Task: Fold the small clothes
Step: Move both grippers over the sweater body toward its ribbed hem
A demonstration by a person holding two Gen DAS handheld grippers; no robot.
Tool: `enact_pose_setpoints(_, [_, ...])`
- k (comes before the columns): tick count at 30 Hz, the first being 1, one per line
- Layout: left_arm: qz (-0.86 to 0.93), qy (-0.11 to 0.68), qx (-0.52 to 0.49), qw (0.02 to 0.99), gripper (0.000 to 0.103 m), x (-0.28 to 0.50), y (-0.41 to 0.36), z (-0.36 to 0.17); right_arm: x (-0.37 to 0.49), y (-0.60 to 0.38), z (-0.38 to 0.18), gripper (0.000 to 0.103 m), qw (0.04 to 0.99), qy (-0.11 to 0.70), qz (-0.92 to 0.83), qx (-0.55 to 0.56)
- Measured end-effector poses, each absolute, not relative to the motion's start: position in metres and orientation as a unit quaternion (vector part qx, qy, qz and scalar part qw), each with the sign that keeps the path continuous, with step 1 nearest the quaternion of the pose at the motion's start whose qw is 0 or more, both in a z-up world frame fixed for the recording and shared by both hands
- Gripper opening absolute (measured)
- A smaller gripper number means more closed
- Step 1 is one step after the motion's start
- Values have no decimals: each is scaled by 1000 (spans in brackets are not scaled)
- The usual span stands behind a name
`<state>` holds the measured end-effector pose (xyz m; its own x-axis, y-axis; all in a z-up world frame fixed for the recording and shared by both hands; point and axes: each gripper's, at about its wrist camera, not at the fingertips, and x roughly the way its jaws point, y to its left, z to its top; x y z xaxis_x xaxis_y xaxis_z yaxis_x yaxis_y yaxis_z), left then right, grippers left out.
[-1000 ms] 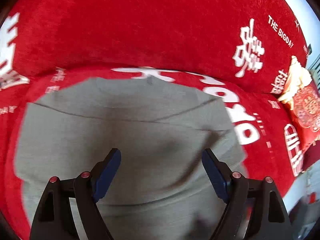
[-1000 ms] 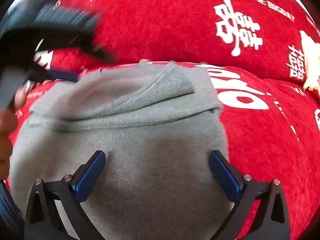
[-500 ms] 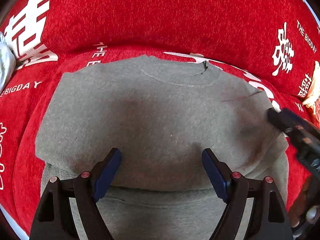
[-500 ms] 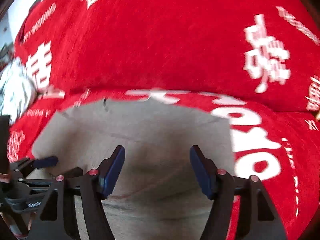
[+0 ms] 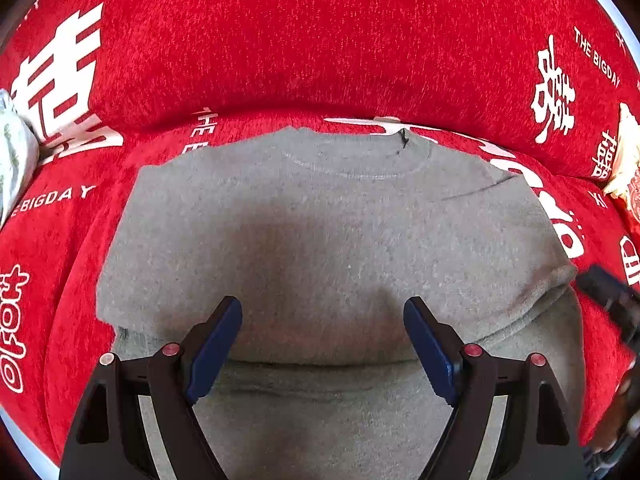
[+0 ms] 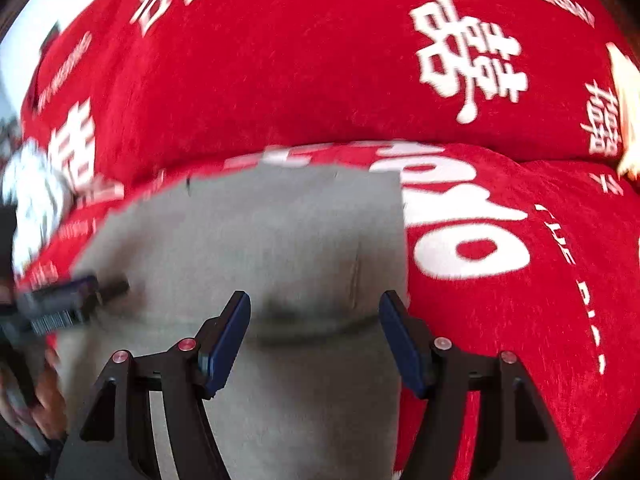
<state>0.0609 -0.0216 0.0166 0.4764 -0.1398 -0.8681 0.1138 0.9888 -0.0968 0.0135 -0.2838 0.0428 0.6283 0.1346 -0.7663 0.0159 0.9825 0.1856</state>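
Lying flat on the seat of a red sofa cover (image 5: 320, 52) printed with white lettering, a grey sweatshirt (image 5: 328, 240) is seen with its neckline toward the back edge of the seat, just below the backrest cushion. The garment is judged to be partly folded: both sleeves appear to have been turned in, since straight side edges are shown and a ribbed cuff lies across the right side of the body near the seat's right part. A horizontal crease or layered edge is visible low on the cloth, near the front edge of the seat, though what lies beneath it cannot be told.

The left gripper (image 5: 322, 344) is held over the lower middle of the sweatshirt with its blue pads wide apart and nothing pinched between them. The right gripper (image 6: 314, 334) is poised over the right edge of the garment; its jaws have just been closing to a narrower gap, yet no cloth is caught between them and the pads do not press on anything. This view is blurred.

What is left, as far as can be judged, is the final fold of hem toward neckline and a smoothing of the bundle. A pale patterned cloth (image 5: 12, 152) is seen at the seat's left edge, apart from the sweatshirt.
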Motion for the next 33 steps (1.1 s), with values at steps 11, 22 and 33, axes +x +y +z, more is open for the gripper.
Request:
enact_pose_setpoints(11, [-71, 511, 11, 857, 84, 61, -27, 1, 63, -269, 6, 32, 864, 497, 15, 73])
enact_pose_setpoints(22, [-76, 502, 6, 861, 84, 61, -27, 1, 64, -277, 8, 9, 880, 472, 9, 57])
enact_pose_setpoints(33, [-65, 496, 7, 866, 84, 49, -22, 9, 22, -232, 38, 76, 907, 419, 20, 27])
